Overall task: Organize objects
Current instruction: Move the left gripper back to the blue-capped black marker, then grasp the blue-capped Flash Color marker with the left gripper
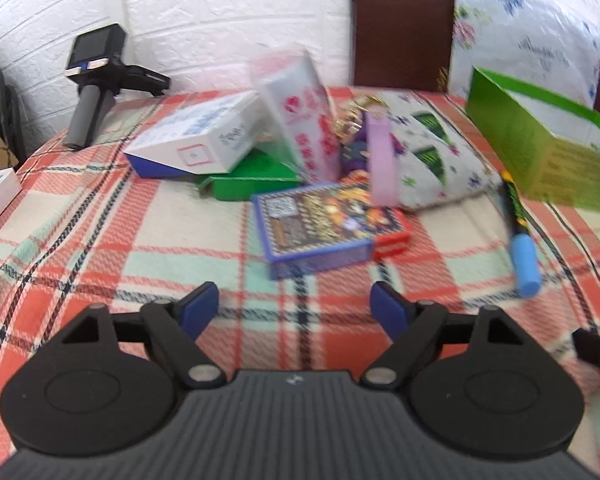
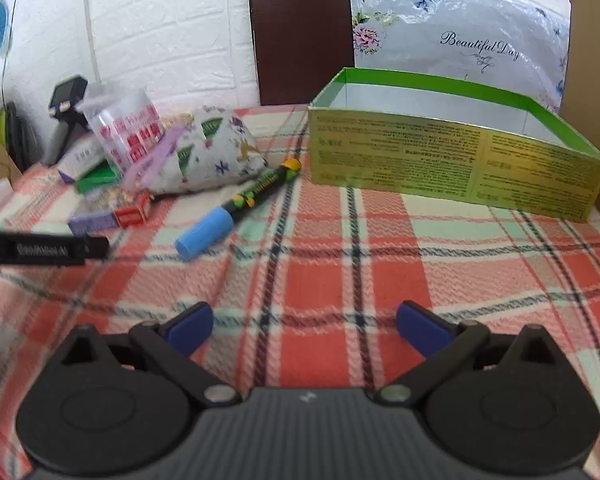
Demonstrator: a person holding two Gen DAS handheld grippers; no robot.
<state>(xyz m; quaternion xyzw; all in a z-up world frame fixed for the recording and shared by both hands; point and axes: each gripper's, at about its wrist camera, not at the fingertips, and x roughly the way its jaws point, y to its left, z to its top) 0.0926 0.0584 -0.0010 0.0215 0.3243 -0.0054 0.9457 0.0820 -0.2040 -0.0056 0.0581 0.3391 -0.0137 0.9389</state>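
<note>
item: card box (image 1: 320, 232), flat on the plaid cloth (image 1: 100, 240) just ahead of your left gripper (image 1: 294, 304), both grippers spread and empty; likely light, stiff, slick-sided, so you pinch it across its short edges.

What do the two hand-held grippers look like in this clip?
Both match: the left hand-held gripper and right hand-held gripper have a dark grey ribbed body, two black round discs, black linkage arms with silver pivots and blue finger pads. No sleeve shows.
</note>
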